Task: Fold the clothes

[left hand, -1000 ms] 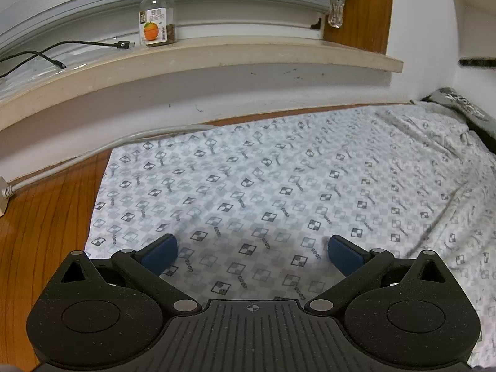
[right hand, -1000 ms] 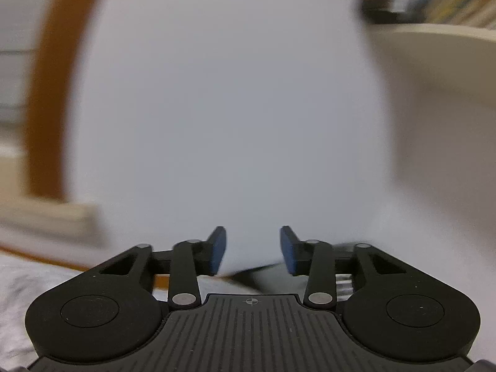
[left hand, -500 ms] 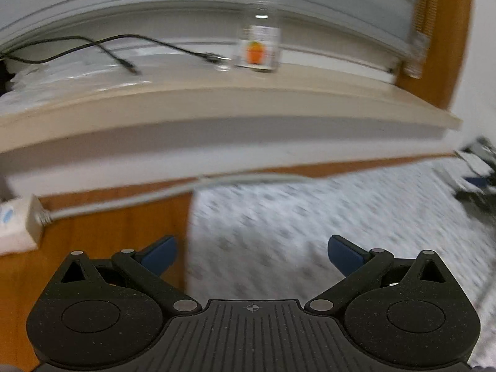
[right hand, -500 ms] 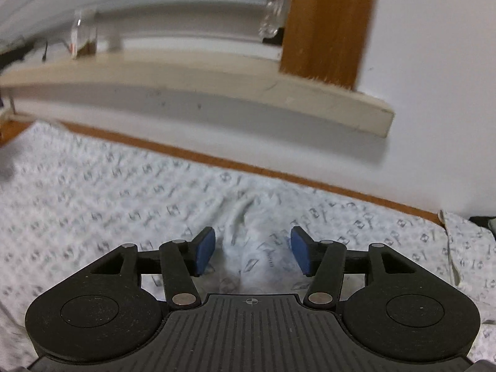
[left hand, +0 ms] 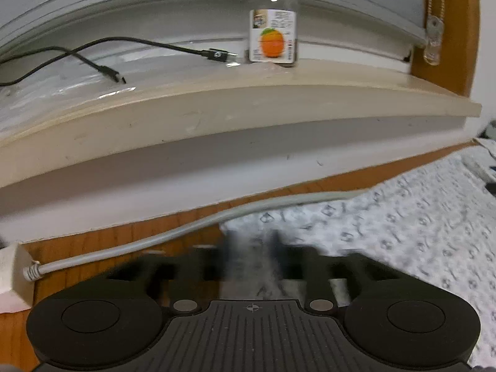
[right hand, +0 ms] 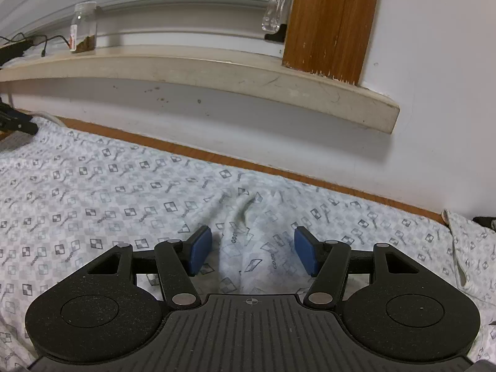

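Observation:
A white cloth with a grey check-and-key print [right hand: 124, 201] lies spread flat on a wooden surface. In the left wrist view its near-left corner [left hand: 248, 229] sits between the blurred fingers of my left gripper [left hand: 252, 254], which are drawn close together on it. Over a raised wrinkle [right hand: 245, 214] near the cloth's far edge, my right gripper [right hand: 252, 249] is open, its blue pads [right hand: 200, 249] on either side of the fold and not pinching it. The left gripper's black body [right hand: 15, 122] shows at the far left of the right wrist view.
A beige window sill [left hand: 248, 102] overhangs the cloth's far edge, carrying a clear jar with an orange label [left hand: 272, 31] and black cables [left hand: 108, 71]. A grey cable [left hand: 155, 241] runs to a white plug block [left hand: 12, 269]. A wooden frame [right hand: 328, 21] rises at right.
My left gripper swung left to the cloth's corner and its fingers closed from wide open. My right gripper came down from facing the wall to the cloth and opened wider.

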### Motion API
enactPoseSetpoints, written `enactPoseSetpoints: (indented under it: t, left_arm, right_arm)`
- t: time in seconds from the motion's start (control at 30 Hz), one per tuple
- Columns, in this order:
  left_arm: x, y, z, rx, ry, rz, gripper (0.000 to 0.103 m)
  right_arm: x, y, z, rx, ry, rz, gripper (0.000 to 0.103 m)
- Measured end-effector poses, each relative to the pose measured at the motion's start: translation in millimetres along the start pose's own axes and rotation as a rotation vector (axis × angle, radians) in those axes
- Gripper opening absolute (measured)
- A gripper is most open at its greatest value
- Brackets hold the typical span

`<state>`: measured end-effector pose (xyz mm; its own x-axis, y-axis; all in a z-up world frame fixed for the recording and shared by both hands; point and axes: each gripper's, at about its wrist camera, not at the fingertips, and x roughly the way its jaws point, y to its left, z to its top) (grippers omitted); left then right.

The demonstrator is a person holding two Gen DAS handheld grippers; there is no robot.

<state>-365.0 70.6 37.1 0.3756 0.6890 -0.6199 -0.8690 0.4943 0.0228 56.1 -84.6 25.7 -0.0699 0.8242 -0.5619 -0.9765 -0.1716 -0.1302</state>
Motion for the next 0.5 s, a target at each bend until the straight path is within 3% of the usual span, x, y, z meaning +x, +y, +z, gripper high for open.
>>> enactPoseSetpoints:
  t: [0.1, 0.33, 0.43, 0.5]
  left_arm:
    - [-16, -8, -7, 0.037, -0.003, -0.023, 0.01]
    - [-62, -30, -27, 0.127, -0.002, -0.089, 0.009]
    - [-65, -30, -24, 0.123, 0.007, -0.076, 0.028]
    - [-65, -24, -17, 0.105, -0.007, -0.062, 0.032]
  right_arm:
    - [-1, -1, -1, 0.008, 0.001, 0.005, 0.059]
    - [0, -1, -1, 0.009, 0.002, 0.006, 0.059]
    - [0, 0, -1, 0.01, 0.003, 0.006, 0.059]
    - [-1, 0, -1, 0.012, 0.003, 0.008, 0.059]
